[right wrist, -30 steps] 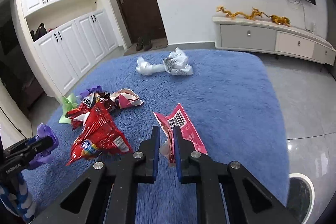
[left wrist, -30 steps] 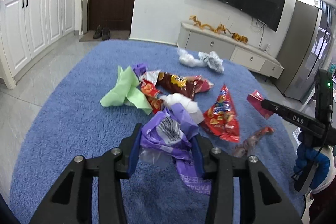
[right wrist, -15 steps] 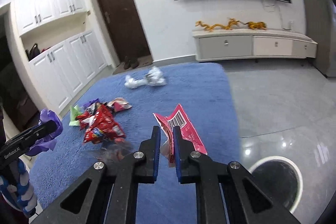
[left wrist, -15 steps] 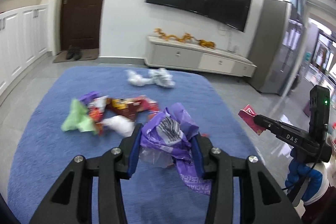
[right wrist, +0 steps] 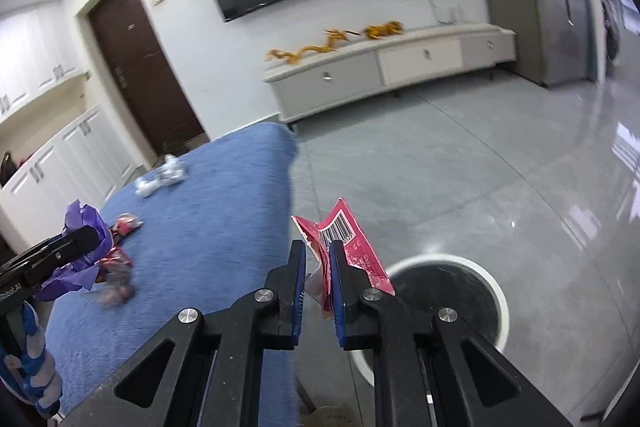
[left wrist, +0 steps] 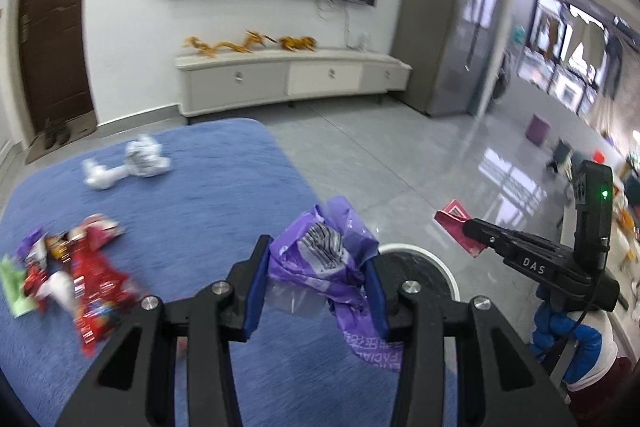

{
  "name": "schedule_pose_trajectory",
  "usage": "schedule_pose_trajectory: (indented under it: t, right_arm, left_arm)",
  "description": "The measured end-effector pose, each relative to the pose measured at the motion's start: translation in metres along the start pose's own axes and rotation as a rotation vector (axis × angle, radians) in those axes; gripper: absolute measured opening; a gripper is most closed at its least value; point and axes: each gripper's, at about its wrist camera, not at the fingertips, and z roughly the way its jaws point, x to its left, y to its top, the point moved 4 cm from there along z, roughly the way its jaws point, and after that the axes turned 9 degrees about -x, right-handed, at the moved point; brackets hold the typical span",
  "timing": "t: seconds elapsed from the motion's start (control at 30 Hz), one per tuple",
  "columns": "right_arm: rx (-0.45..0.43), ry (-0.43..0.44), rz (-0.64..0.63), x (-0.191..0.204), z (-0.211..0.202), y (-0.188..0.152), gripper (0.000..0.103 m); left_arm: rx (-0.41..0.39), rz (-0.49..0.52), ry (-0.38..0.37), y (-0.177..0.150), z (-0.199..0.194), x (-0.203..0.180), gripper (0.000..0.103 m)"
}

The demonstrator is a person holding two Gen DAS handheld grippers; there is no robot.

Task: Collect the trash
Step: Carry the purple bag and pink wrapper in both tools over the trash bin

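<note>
My left gripper (left wrist: 318, 267) is shut on a crumpled purple plastic bag (left wrist: 324, 259), held above the right edge of the blue rug (left wrist: 208, 195). My right gripper (right wrist: 318, 267) is shut on a pink wrapper (right wrist: 348, 243) with a barcode, held just left of a round white-rimmed trash bin (right wrist: 448, 295). The bin's rim (left wrist: 420, 251) shows behind the purple bag in the left wrist view. The right gripper (left wrist: 468, 231) with the pink wrapper (left wrist: 456, 223) also shows there, at the right. Red snack wrappers (left wrist: 92, 275) and a green scrap (left wrist: 12, 283) lie on the rug at left.
White crumpled trash (left wrist: 128, 163) lies at the rug's far side. A white TV cabinet (left wrist: 288, 79) stands against the back wall under a wall TV. A grey fridge (left wrist: 444, 27) stands at right. Glossy grey tile floor (right wrist: 480, 167) surrounds the bin.
Both grippers swung right with their loads, from over the trash pile toward the rug's right edge. The trash bin has come into both views.
</note>
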Motion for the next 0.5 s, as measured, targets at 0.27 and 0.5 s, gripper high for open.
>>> schedule_pose_trajectory:
  t: [0.27, 0.5]
  right_arm:
    - [0.048, -0.062, 0.111, -0.064, 0.019, -0.017, 0.012]
    - [0.143, -0.098, 0.189, -0.112, 0.046, -0.045, 0.013]
  left_arm:
    - [0.117, 0.070, -0.054, 0.002, 0.077, -0.054, 0.041]
    - [0.218, 0.090, -0.099, -0.010, 0.139, -0.087, 0.041]
